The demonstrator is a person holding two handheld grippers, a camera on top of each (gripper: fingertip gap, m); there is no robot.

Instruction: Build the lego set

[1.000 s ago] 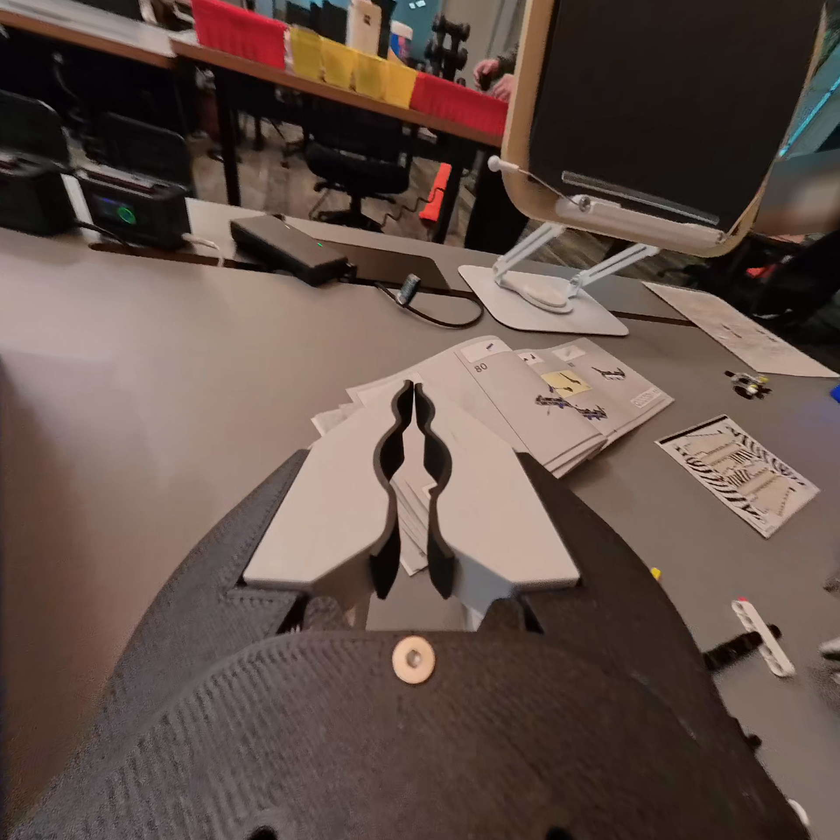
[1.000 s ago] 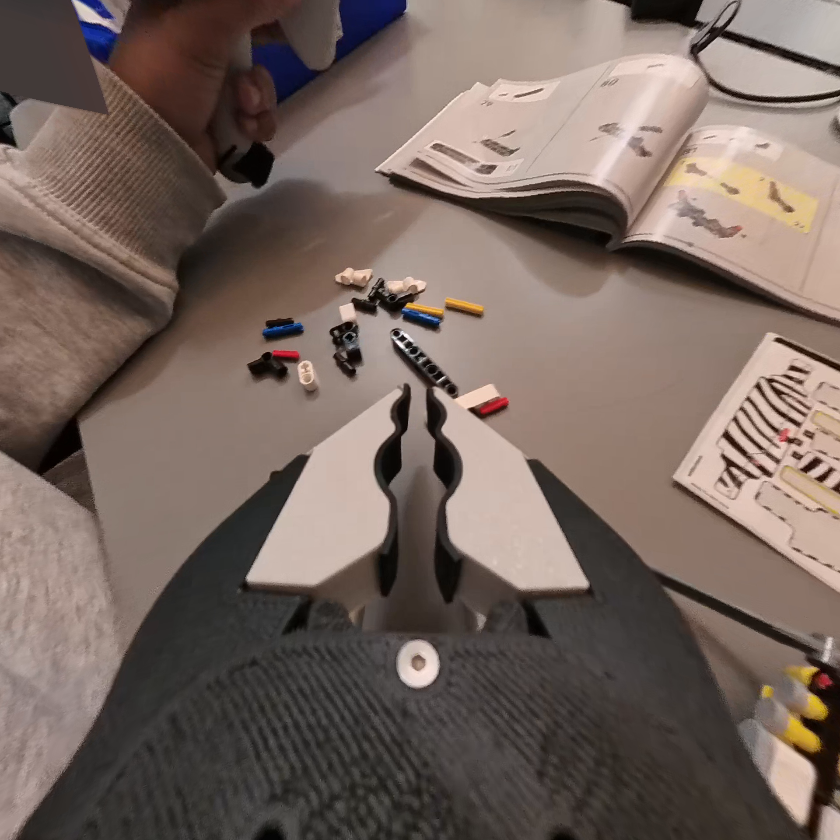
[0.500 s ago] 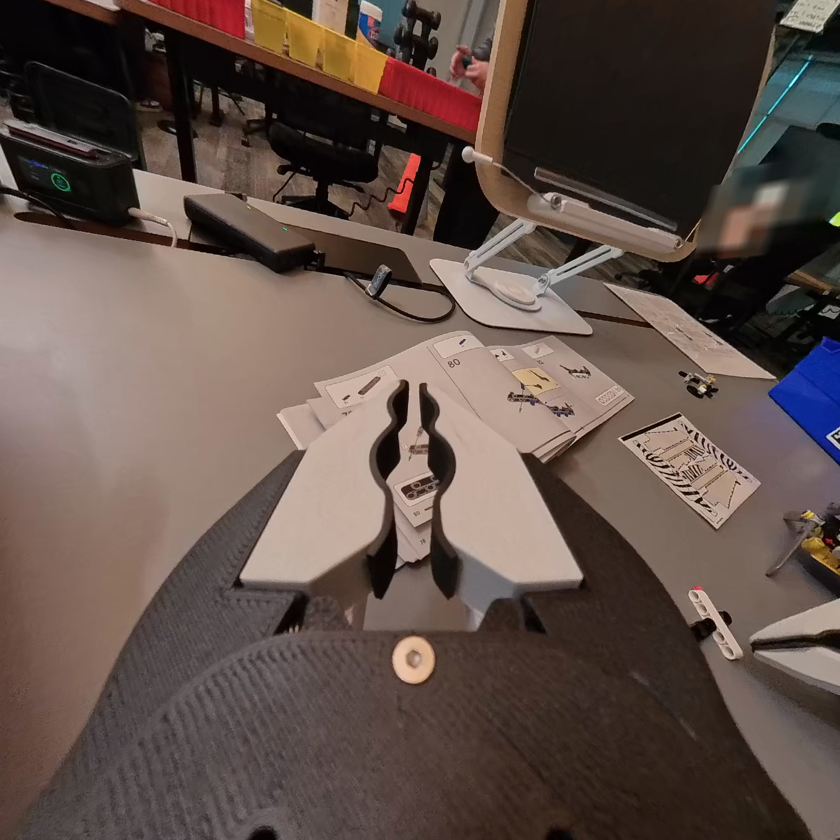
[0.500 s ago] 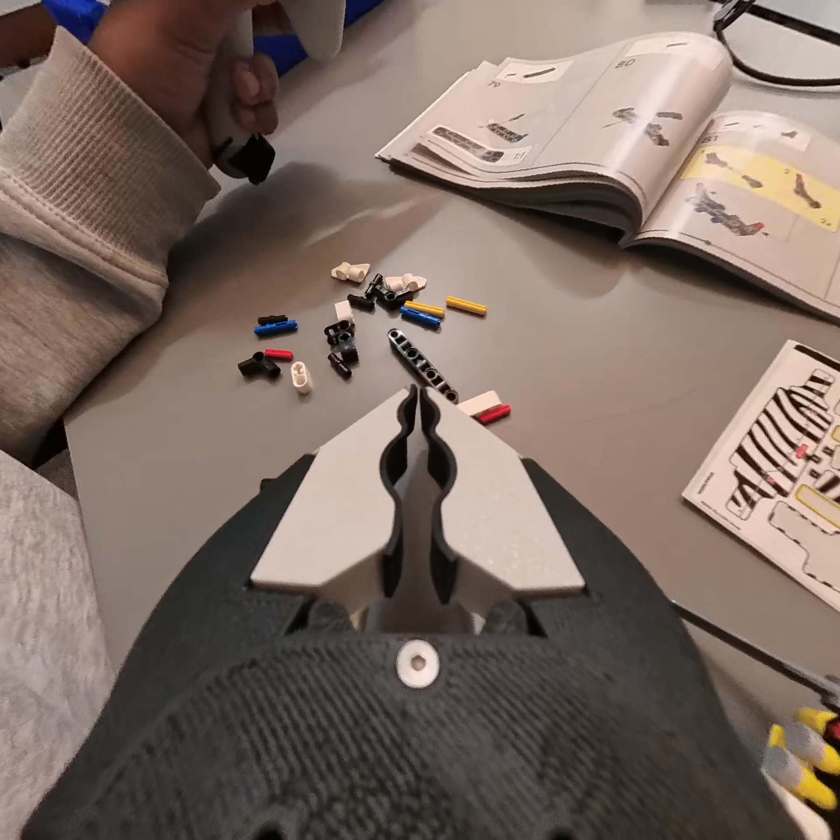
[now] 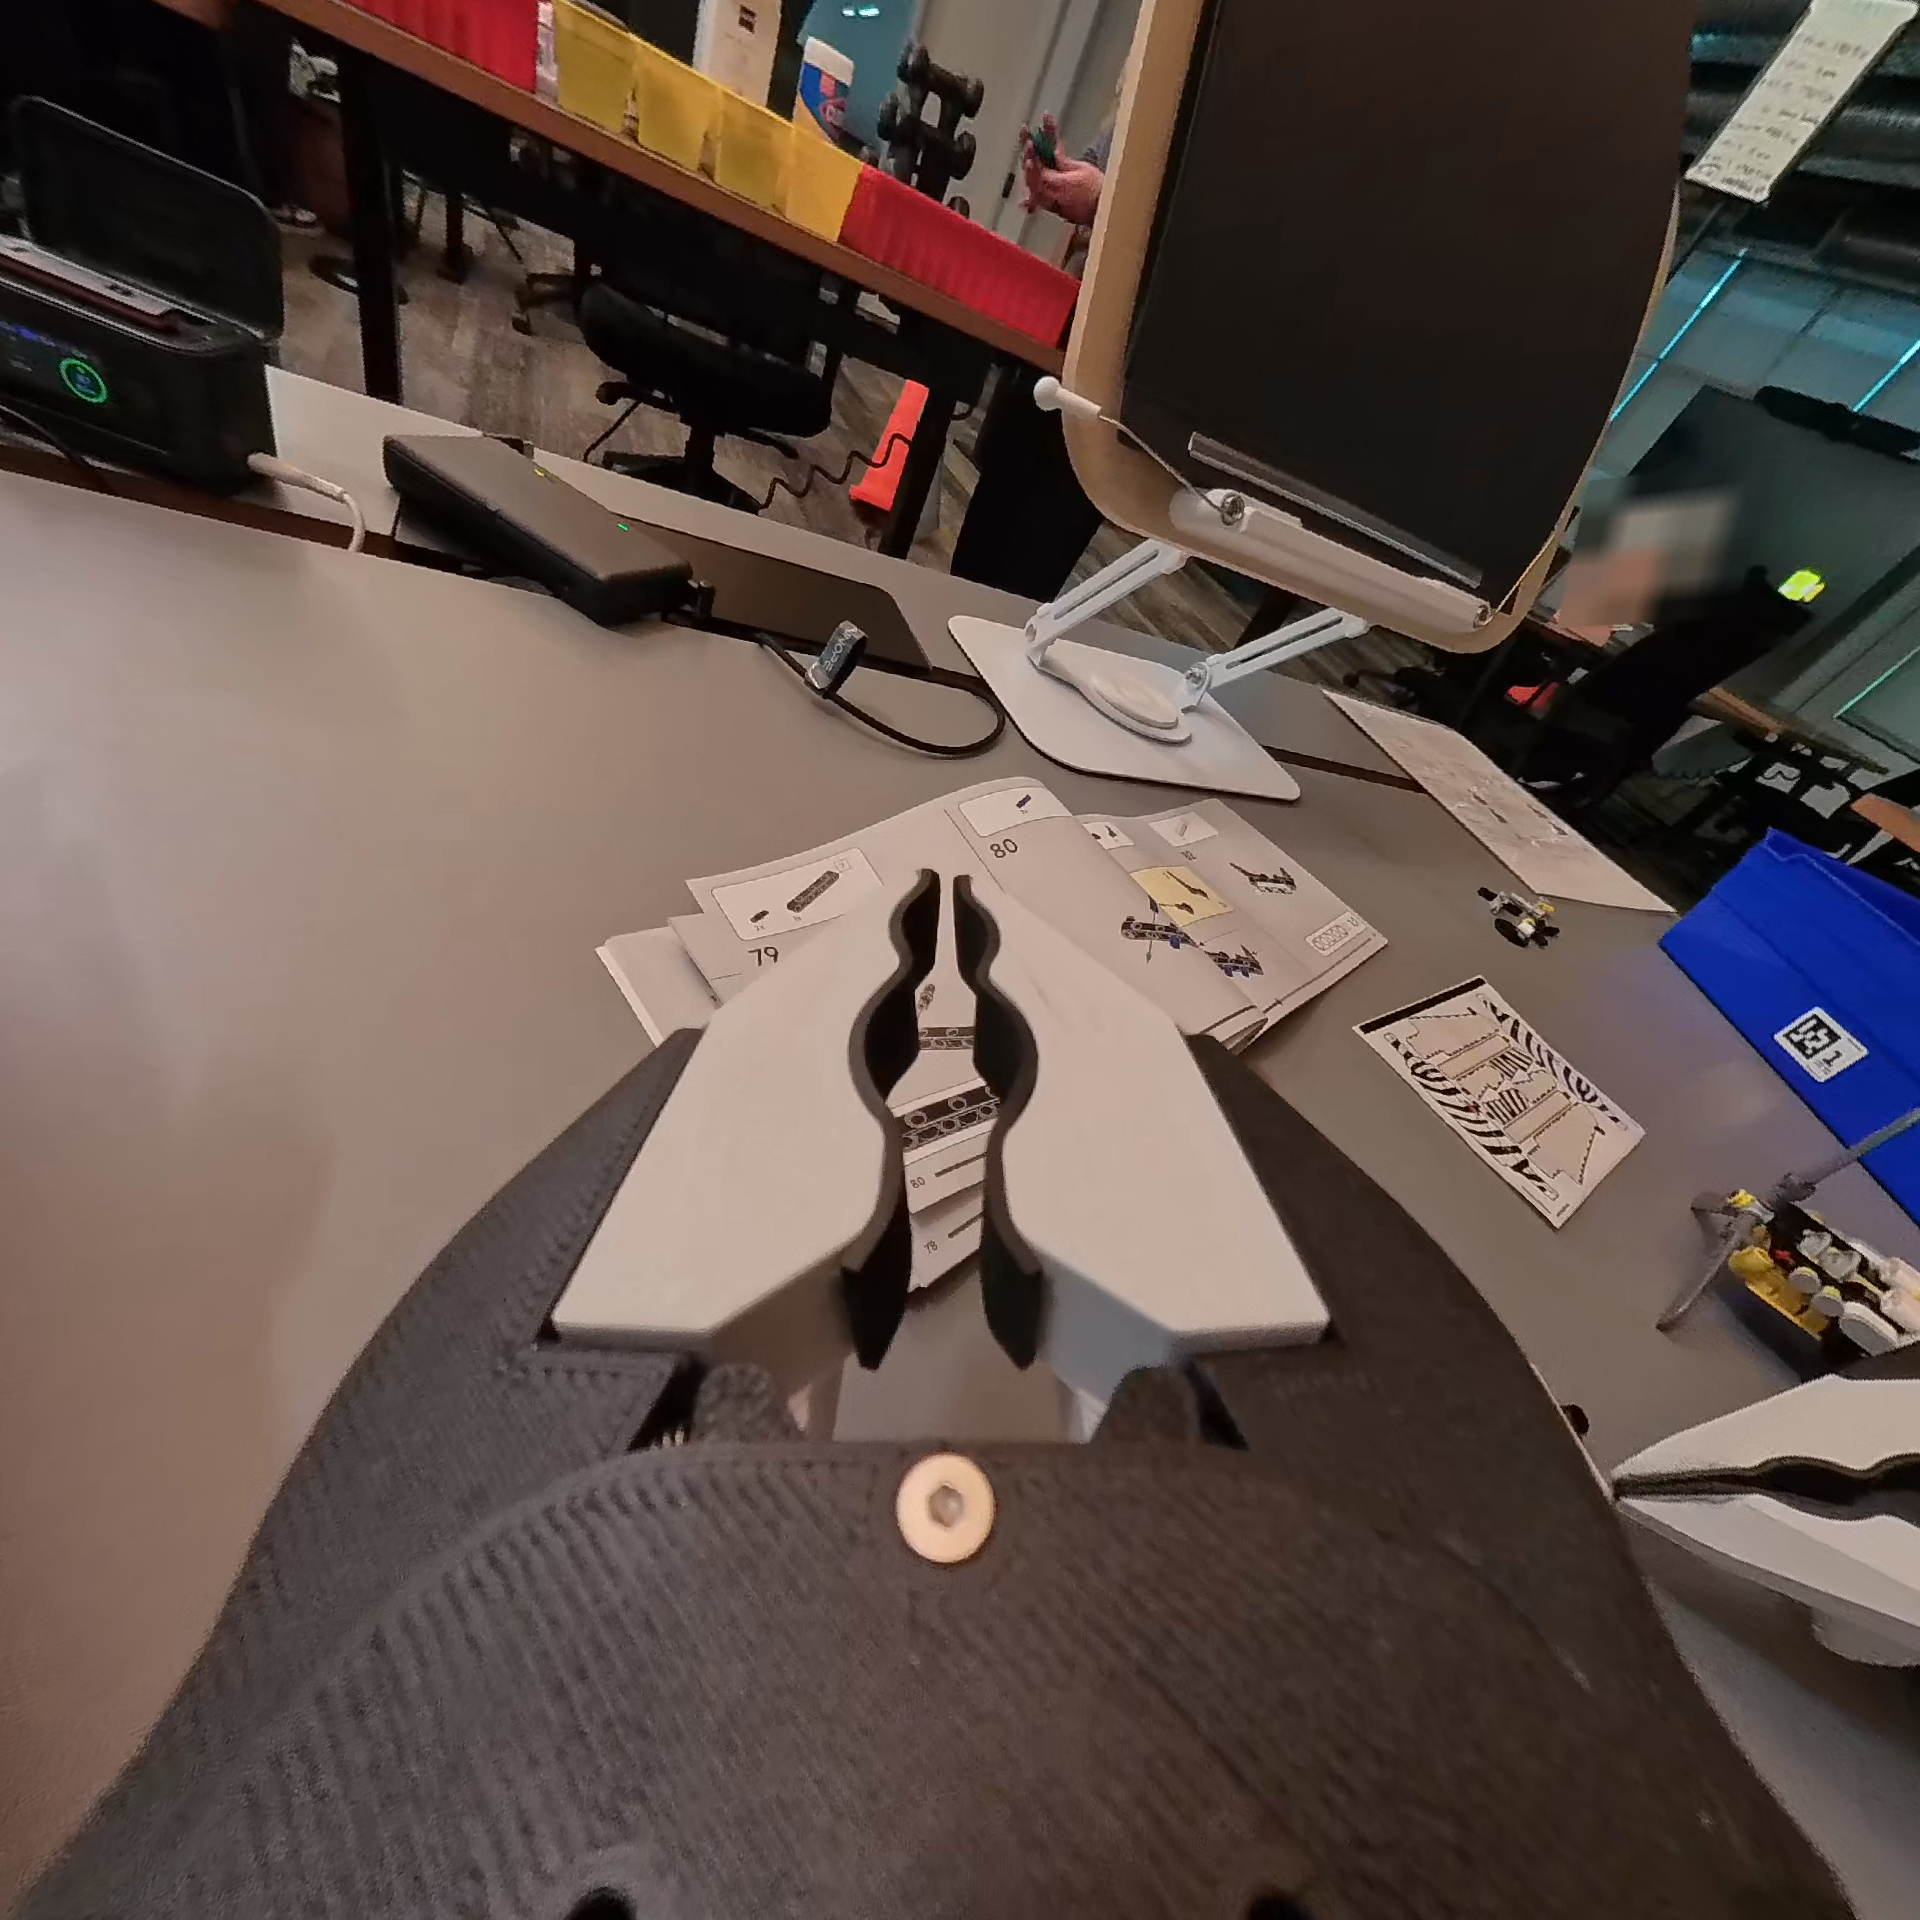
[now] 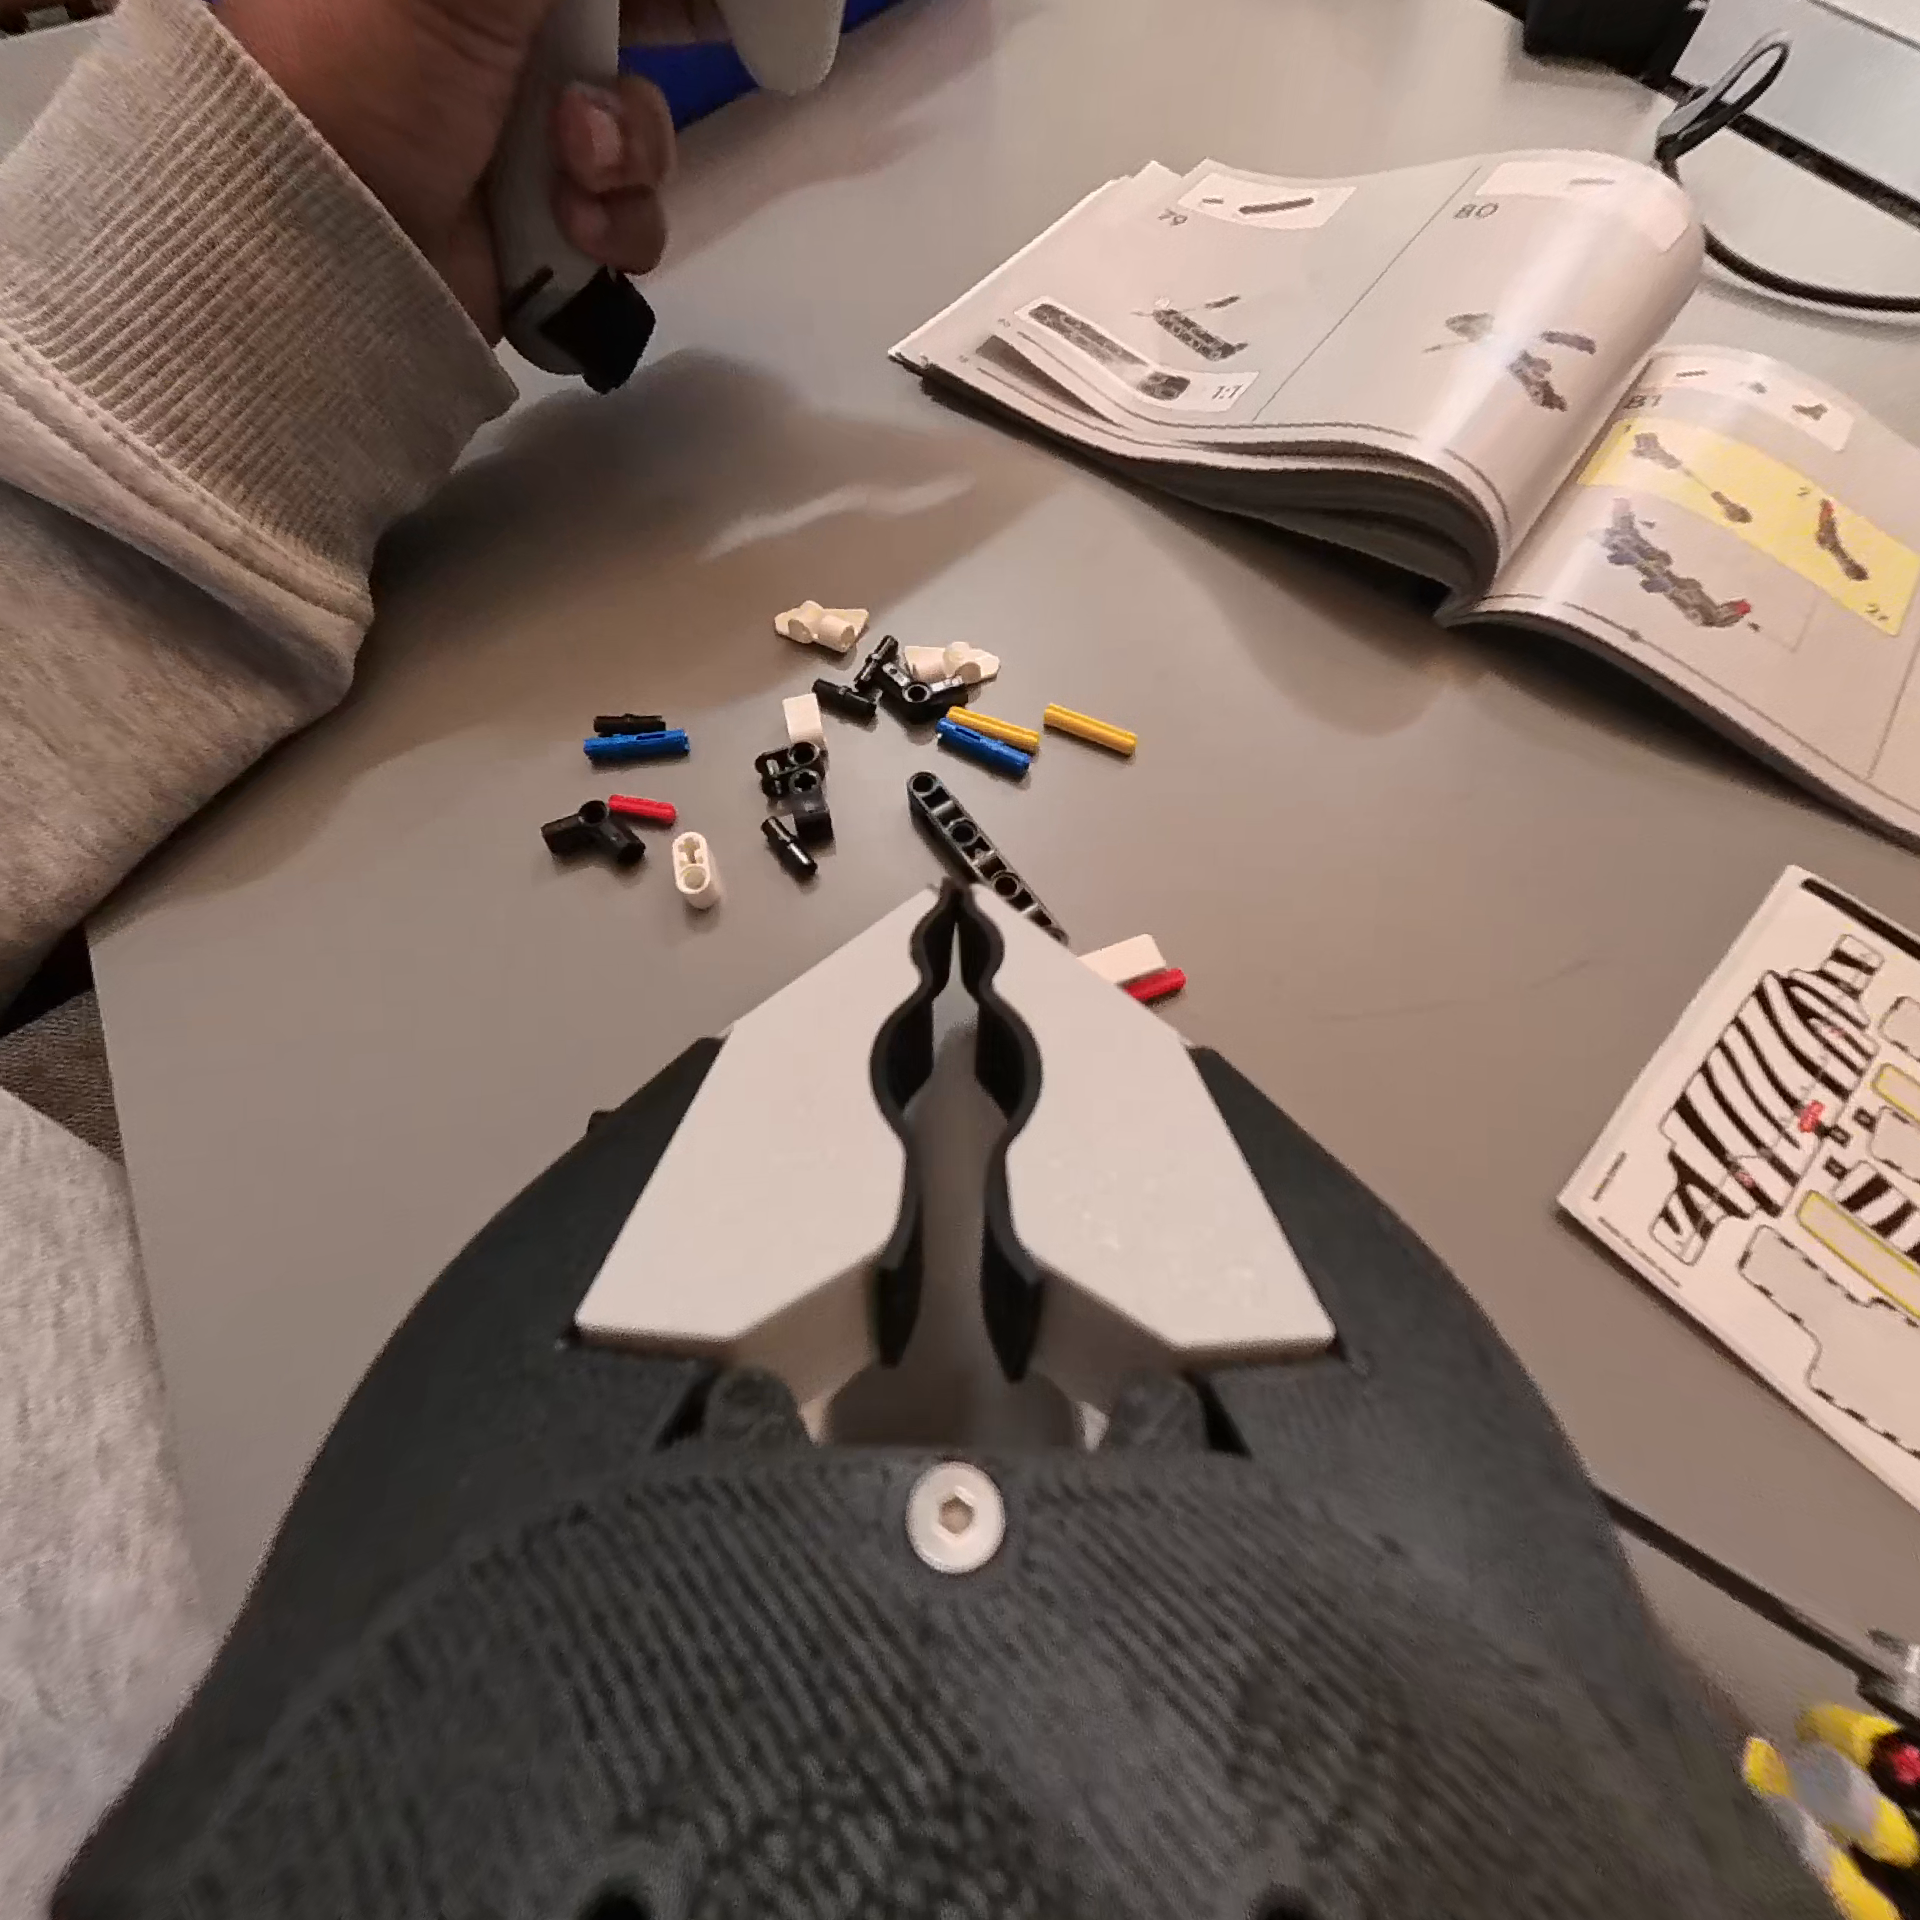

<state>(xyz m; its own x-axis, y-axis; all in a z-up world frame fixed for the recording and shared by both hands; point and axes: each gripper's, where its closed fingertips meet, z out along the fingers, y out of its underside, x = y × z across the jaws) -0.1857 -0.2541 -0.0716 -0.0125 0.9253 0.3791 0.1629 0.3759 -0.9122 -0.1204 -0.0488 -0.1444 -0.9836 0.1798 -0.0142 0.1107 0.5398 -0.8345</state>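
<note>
Loose lego pieces lie on the grey table in the right wrist view: a black beam point(image 6: 961, 836), yellow axles point(image 6: 1089, 727), blue pins point(image 6: 634, 745), red pins and white connectors point(image 6: 694, 862). My right gripper point(image 6: 951, 894) is shut and empty, its tips just beside the beam's near end. It also shows at the right edge of the left wrist view point(image 5: 1766, 1475). My left gripper point(image 5: 943, 883) is shut and empty, with only a thin slit between the tips, held over the open instruction booklet point(image 5: 1049, 873). A part-built yellow and grey model point(image 5: 1808, 1288) sits at the right.
A zebra-striped sticker sheet point(image 5: 1496, 1101) lies right of the booklet. A blue bin point(image 5: 1818, 987), a small built piece point(image 5: 1517, 914), a tablet on a white stand point(image 5: 1122, 717) and a black power brick with cable point(image 5: 530, 530) are farther back. A sleeved hand point(image 6: 436, 135) holds the left gripper's handle. There is about 25 centimetres between the tips of the two grippers.
My right gripper's jaws have closed from a small gap to touching, and it has moved slightly toward the black beam. My left gripper has swung to the right, bringing the model and blue bin into view.
</note>
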